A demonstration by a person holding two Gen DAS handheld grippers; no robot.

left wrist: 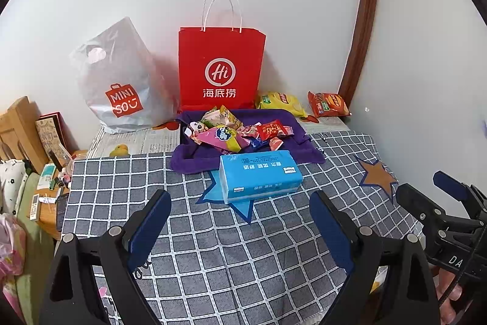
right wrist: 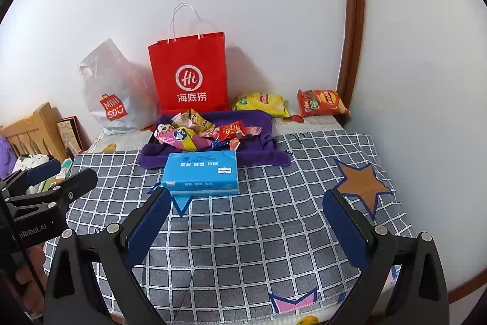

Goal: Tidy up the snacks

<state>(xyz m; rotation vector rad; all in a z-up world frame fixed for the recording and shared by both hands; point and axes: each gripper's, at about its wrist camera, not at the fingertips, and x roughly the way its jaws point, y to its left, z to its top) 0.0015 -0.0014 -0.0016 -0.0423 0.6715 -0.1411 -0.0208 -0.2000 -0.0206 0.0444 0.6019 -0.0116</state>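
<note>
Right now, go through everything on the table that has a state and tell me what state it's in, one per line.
left gripper: open, empty
right gripper: open, empty
red paper bag: upright, against the wall
grey plastic bag: standing, slumped
tissue pack: flat, sealed
small snacks: heaped on the purple cloth
yellow chip bag: lying flat, unopened
orange chip bag: lying flat, unopened

In front of you is a table covered with a grey checked cloth [left wrist: 231, 249] with star patches, and behind it a strip of newspaper [left wrist: 143, 140] reaches to the wall. On the cloth you see a blue tissue pack [left wrist: 260, 175] lying flat, and just behind it a purple towel [left wrist: 194, 160] that carries a heap of small snack packets [left wrist: 237, 131]. On the newspaper strip stand a red paper bag [left wrist: 220, 69] and a grey plastic bag [left wrist: 121, 81], and to their right lie a yellow chip bag [left wrist: 281, 102] and an orange chip bag [left wrist: 328, 103].
</note>
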